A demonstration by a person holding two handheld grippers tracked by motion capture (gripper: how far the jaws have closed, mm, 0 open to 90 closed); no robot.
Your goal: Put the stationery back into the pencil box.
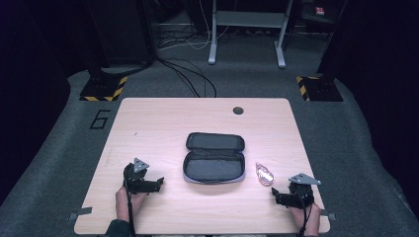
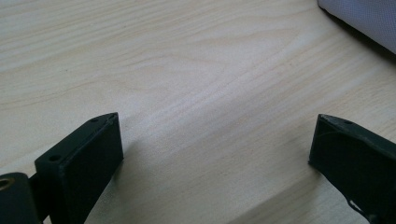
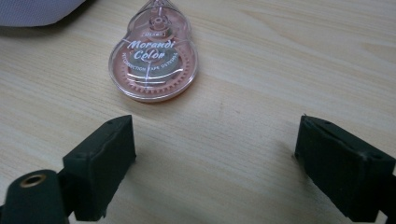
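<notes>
An open dark pencil case (image 1: 214, 158) lies unzipped at the middle of the wooden table (image 1: 148, 123), its grey inside facing up. Right of it rests a pink, clear-shelled correction tape dispenser (image 1: 264, 174) (image 3: 153, 59). My right gripper (image 1: 276, 196) (image 3: 215, 149) rests on the table just short of the dispenser, jaws open with bare wood between them. Left of the case, my left gripper (image 1: 159, 183) (image 2: 215, 144) lies on the wood, jaws open and empty; a corner of the case (image 2: 359, 18) shows at the top right of the left gripper view.
A round cable hole (image 1: 238, 110) sits near the table's far edge. Beyond the table are cables on the grey carpet (image 1: 188, 74), a white desk frame (image 1: 245, 29) and two black stands with yellow-striped bases (image 1: 104, 88).
</notes>
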